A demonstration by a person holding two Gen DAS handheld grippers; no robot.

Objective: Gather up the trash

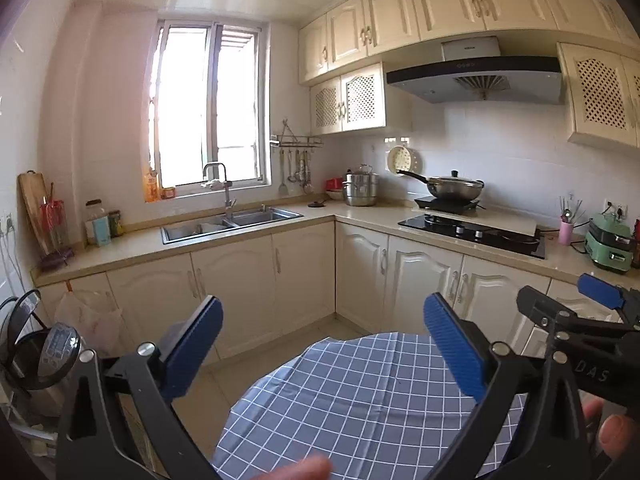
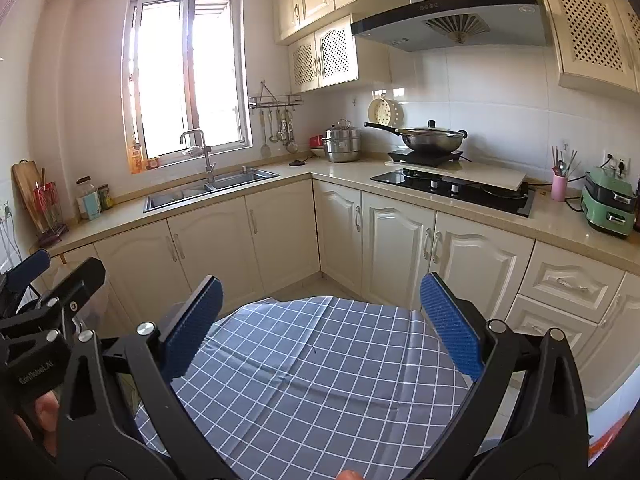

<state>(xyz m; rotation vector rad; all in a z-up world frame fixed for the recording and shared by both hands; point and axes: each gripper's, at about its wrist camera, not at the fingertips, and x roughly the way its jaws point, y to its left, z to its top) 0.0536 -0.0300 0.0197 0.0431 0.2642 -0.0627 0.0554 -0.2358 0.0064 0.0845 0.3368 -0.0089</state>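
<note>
No trash shows in either view. A round table with a blue checked cloth (image 1: pixel 360 400) lies below both grippers; it also shows in the right wrist view (image 2: pixel 320 380). My left gripper (image 1: pixel 324 344) is open and empty above the table. My right gripper (image 2: pixel 320 324) is open and empty above the same table. The right gripper also shows at the right edge of the left wrist view (image 1: pixel 576 316). The left gripper shows at the left edge of the right wrist view (image 2: pixel 48 280).
An L-shaped counter holds a steel sink (image 1: pixel 232 222), a hob (image 1: pixel 472 234) with a wok (image 1: pixel 452 186), a steamer pot (image 1: pixel 360 188) and a green appliance (image 1: pixel 610 244). A kettle (image 1: pixel 52 356) stands at the lower left. A plastic bag (image 1: pixel 88 316) hangs under the counter.
</note>
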